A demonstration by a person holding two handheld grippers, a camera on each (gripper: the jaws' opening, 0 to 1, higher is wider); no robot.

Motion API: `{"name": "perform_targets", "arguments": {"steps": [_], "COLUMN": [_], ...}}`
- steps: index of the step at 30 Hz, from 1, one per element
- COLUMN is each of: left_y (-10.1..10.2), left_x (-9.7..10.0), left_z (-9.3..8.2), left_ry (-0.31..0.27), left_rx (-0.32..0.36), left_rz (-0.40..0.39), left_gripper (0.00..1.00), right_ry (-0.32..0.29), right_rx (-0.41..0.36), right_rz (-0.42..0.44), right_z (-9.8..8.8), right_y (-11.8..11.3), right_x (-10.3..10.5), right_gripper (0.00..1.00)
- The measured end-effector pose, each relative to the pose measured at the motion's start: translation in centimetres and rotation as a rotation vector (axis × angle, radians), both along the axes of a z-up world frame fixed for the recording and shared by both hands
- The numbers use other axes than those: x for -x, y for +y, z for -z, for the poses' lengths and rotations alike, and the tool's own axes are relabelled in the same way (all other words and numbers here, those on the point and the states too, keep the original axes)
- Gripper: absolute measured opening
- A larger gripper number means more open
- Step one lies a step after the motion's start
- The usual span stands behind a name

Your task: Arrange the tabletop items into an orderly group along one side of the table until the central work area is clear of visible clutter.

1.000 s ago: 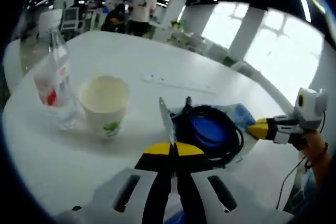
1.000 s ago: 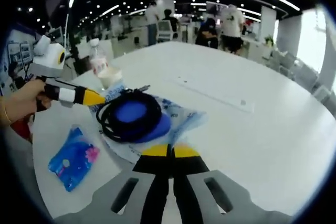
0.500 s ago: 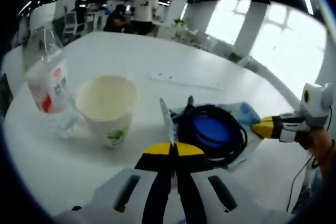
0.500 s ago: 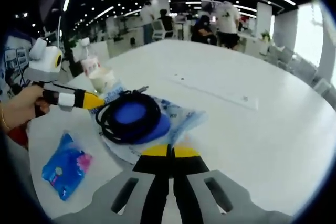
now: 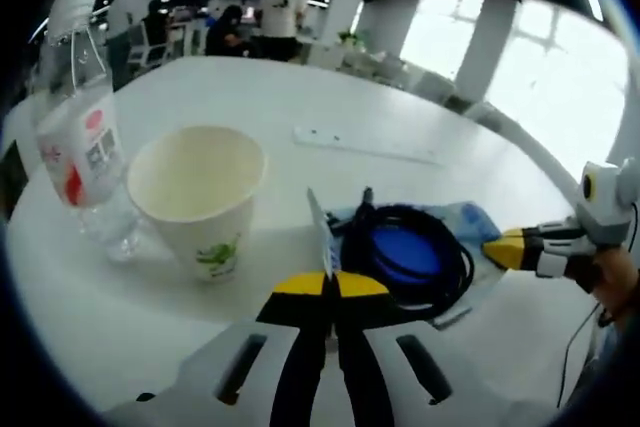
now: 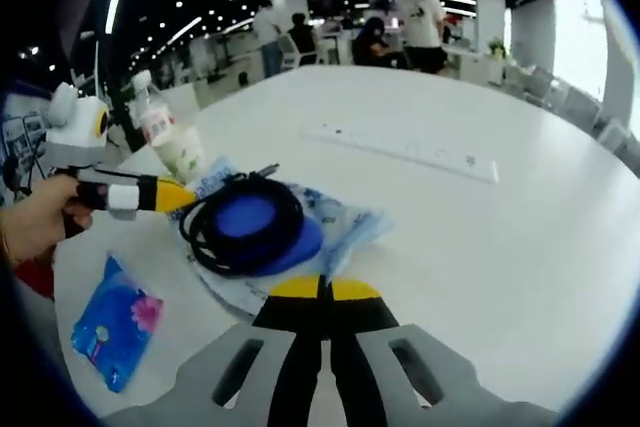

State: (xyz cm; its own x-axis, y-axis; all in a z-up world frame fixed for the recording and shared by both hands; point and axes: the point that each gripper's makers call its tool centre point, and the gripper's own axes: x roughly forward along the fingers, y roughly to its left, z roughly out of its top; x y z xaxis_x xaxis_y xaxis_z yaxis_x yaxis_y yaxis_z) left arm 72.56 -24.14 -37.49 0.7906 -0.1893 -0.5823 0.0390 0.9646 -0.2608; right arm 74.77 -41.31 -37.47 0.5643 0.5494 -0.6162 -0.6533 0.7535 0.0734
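A clear plastic bag (image 6: 348, 228) lies on the white table (image 6: 480, 247), with a black coiled cable (image 6: 244, 230) on a blue round item on top of it. My right gripper (image 6: 322, 289) is shut on the bag's near edge. My left gripper (image 5: 331, 285) is shut on the opposite edge, and a thin fold of the bag (image 5: 320, 232) stands up between its jaws. In the left gripper view the cable (image 5: 405, 250) sits just past the jaws, the right gripper (image 5: 508, 250) holds the bag's far side, and a paper cup (image 5: 196, 194) stands beside a water bottle (image 5: 76, 132) at the left.
A blue packet (image 6: 108, 321) lies near the table edge, below the left gripper (image 6: 172, 196) and the hand holding it. A white power strip (image 6: 410, 147) lies mid-table. The cup (image 6: 180, 152) and bottle (image 6: 150, 117) stand at the far left edge. People and chairs are beyond the table.
Both grippers have carried the bag and cable closer to the cup and bottle, which now loom larger in the left gripper view. Both jaws have stayed shut.
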Motion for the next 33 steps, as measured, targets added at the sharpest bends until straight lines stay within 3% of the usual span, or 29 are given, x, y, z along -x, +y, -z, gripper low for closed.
{"name": "perform_targets", "arguments": {"steps": [8,17,23,28,31,33], "left_y": [0.3,0.3,0.4,0.7,0.7,0.8], "left_x": [-0.1,-0.1,0.0,0.0,0.1,0.2], "left_z": [0.4,0.6,0.7,0.8,0.8,0.7], "left_ry": [-0.011,-0.014,-0.018,-0.026,-0.021,-0.019], "left_rx": [-0.011,-0.033,-0.032,-0.053,-0.051,-0.051], "left_rz": [-0.015,-0.014,-0.022,-0.033,-0.032,-0.033], "left_gripper": [0.0,0.0,0.0,0.06,0.09,0.1], "right_ry": [0.003,-0.014,0.013,0.049,0.053,0.074], "right_rx": [-0.016,0.02,0.027,0.017,0.017,-0.006], "right_rz": [0.009,0.008,0.035,0.06,0.068,0.087], "right_z": [0.3,0.5,1.1,1.5,1.5,1.5], "right_y": [-0.2,-0.2,-0.5,-0.6,-0.8,-0.8], "right_x": [-0.2,-0.1,-0.2,0.1,0.0,0.0], "right_gripper": [0.01,0.01,0.04,0.07,0.11,0.21]}}
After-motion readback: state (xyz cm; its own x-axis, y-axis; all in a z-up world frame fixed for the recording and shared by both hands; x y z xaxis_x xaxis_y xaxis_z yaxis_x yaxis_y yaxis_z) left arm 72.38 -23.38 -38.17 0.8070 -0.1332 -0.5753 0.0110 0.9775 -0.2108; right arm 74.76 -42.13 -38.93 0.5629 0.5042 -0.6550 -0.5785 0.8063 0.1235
